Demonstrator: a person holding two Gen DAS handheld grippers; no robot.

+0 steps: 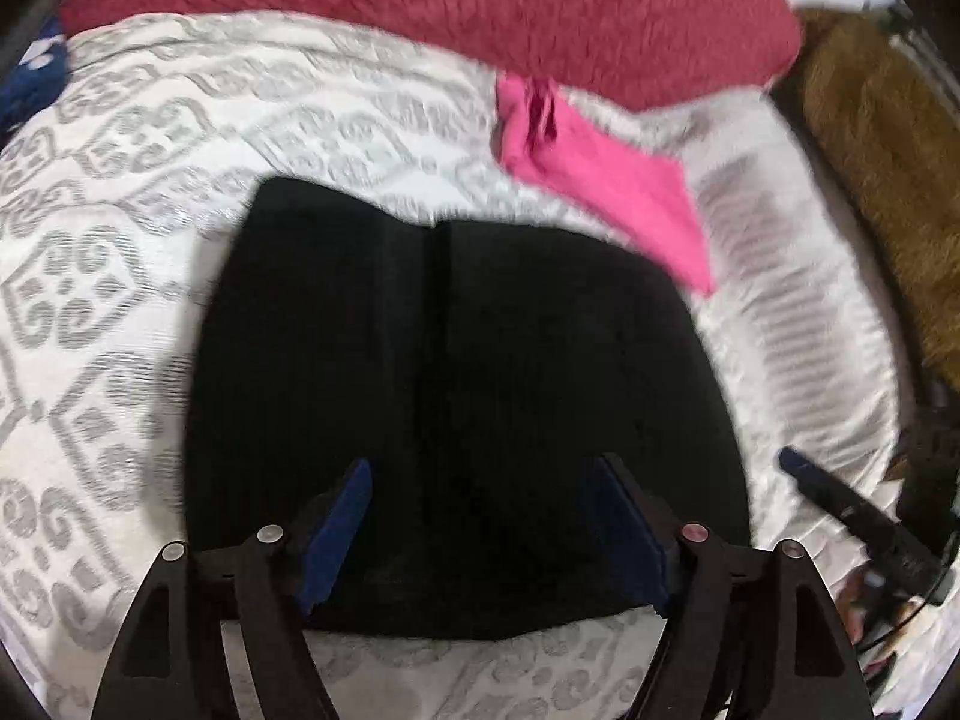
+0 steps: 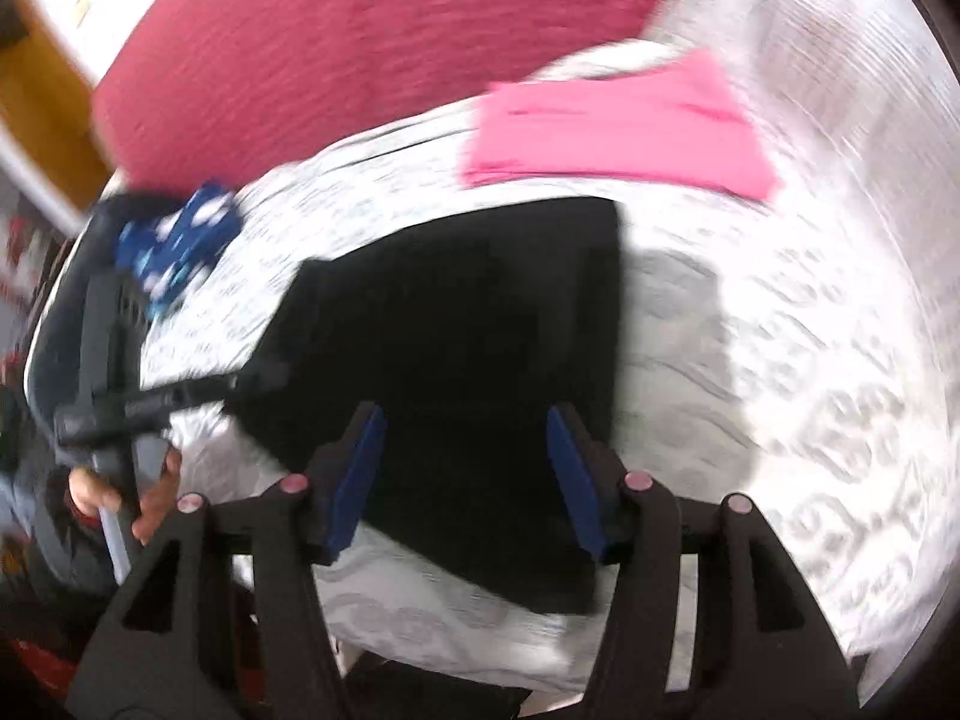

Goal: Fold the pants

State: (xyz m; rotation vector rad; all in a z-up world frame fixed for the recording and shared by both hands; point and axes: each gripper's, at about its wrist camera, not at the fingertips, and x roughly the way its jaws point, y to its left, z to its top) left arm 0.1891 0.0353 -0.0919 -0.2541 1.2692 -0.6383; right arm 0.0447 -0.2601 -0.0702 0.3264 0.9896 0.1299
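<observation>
The black pants [image 1: 480, 330] lie folded into a compact block on a white bedspread with a grey pattern [image 1: 120, 240]. My left gripper [image 1: 483, 465] hovers over their near edge, its blue pads wide apart with nothing pressed between them. In the right wrist view the same pants [image 2: 468, 312] lie under my right gripper [image 2: 465, 413], which is open too and holds nothing. One finger of the right gripper [image 1: 840, 498] shows off the pants' right side. At the pants' left edge a finger of the left gripper [image 2: 198, 387] reaches in, held by a hand [image 2: 150, 498]. Both views are blurred.
A folded pink garment [image 1: 600, 180] [image 2: 618, 132] lies just beyond the pants. A dark red blanket [image 1: 420, 0] [image 2: 360, 48] is piled at the back. A blue white-spotted cloth [image 2: 180, 240] sits at the bed's left. Brown furry material [image 1: 888, 180] lies beyond the right edge.
</observation>
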